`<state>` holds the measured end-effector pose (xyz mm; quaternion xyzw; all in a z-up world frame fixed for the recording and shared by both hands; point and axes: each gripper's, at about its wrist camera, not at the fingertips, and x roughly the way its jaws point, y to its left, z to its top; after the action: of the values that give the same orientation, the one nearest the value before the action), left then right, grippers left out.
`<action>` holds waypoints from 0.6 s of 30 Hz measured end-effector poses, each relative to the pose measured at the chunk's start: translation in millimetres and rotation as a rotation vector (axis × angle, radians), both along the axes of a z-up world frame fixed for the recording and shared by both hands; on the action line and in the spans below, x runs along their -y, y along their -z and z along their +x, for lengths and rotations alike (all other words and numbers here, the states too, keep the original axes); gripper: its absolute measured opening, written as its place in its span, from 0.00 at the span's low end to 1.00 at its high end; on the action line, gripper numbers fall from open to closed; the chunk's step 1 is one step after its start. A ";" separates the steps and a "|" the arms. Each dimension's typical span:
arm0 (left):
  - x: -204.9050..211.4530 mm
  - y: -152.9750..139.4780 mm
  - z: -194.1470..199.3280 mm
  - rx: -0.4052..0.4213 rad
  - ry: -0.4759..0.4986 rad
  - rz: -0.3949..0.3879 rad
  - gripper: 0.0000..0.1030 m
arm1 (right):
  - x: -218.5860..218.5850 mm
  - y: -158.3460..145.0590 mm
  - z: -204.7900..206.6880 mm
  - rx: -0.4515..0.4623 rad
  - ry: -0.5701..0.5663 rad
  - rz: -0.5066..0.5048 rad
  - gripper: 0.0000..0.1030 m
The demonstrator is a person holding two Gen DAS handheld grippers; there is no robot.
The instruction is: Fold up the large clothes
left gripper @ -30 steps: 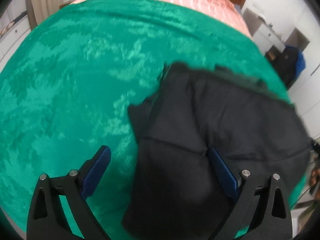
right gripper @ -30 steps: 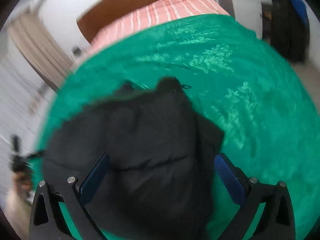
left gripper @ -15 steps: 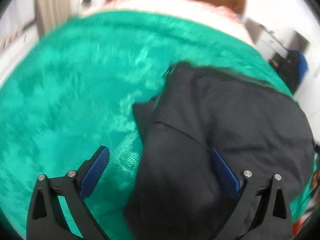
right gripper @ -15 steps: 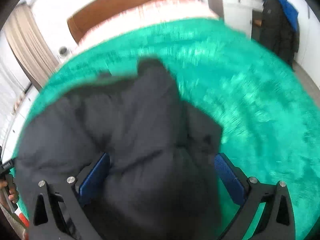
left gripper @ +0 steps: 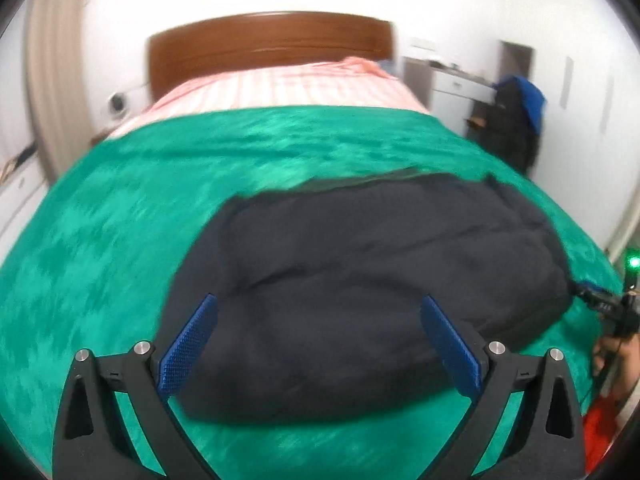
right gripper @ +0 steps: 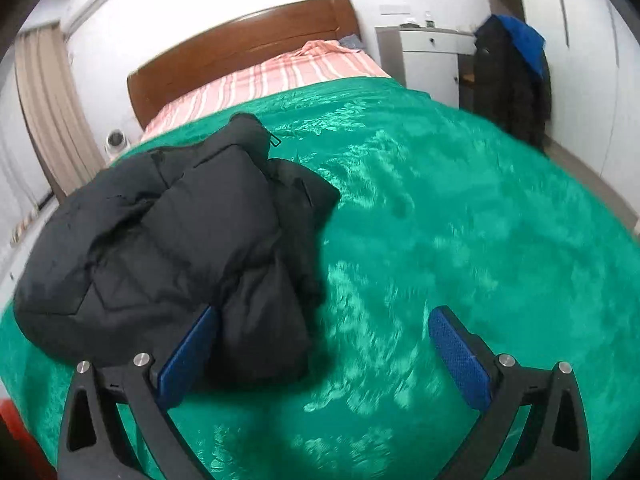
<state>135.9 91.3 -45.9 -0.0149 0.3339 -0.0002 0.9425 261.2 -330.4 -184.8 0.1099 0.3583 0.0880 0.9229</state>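
A black puffer jacket [left gripper: 360,280] lies bundled on the green blanket [left gripper: 120,220] of a bed. In the right wrist view the jacket [right gripper: 180,240] sits at the left, with folded sleeves on top. My left gripper [left gripper: 320,344] is open and empty, held above the jacket's near edge. My right gripper [right gripper: 324,356] is open and empty, above the blanket just right of the jacket; its left finger [right gripper: 188,356] overlaps the jacket's near corner. The right gripper also shows at the right edge of the left wrist view [left gripper: 612,312].
A pink striped sheet [right gripper: 272,76] and wooden headboard [right gripper: 240,48] are at the far end. A white cabinet [right gripper: 432,60] and hanging dark coats [right gripper: 512,76] stand at the right. A curtain [right gripper: 52,120] hangs at the left. Something red [left gripper: 600,436] is below the bed's edge.
Both grippers have pulled back and tilted up from close over the jacket. The right gripper shifted right off the jacket. The headboard and room now show.
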 end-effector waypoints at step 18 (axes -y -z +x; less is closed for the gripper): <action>78.7 97.4 80.7 -0.178 0.129 0.210 1.00 | 13.9 27.1 -8.0 0.001 -0.027 0.166 1.00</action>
<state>216.6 12.6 -143.3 0.1052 0.4147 -0.0248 0.9035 253.2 -344.3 -211.9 0.1810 0.3509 0.1298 0.9095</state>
